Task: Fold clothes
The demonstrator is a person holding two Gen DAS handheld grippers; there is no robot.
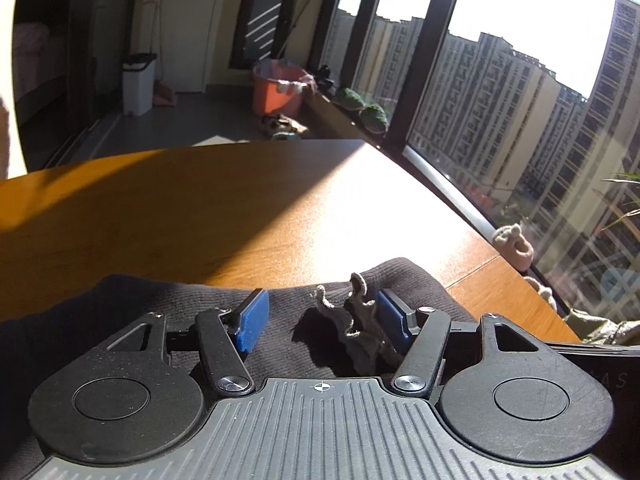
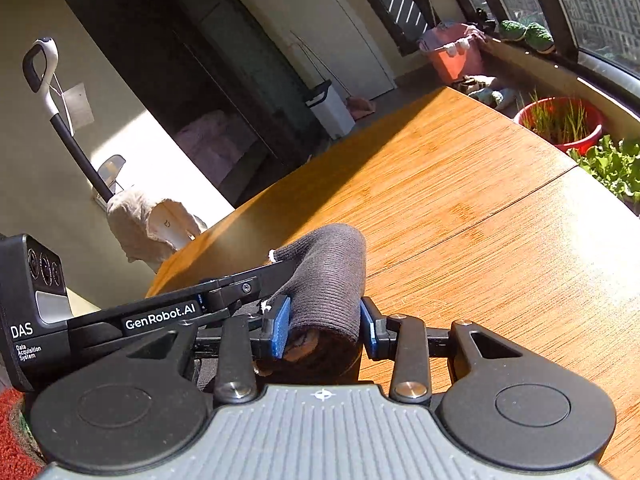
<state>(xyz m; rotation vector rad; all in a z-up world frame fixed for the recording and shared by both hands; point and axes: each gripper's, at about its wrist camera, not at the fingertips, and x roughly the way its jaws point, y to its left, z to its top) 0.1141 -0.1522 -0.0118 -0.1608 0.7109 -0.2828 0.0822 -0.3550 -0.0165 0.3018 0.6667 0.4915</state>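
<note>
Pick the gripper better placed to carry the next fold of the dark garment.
Right, probably. The right gripper has its pads around a rolled fold of the dark garment. The left gripper is open over flat cloth, gripping nothing.

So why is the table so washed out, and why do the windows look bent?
Left wrist view: sunlight through the window blows out a patch of the table, with shadow at left. Right wrist view: the fisheye lens curves the window frames; the dark garment stays sharp.
</note>
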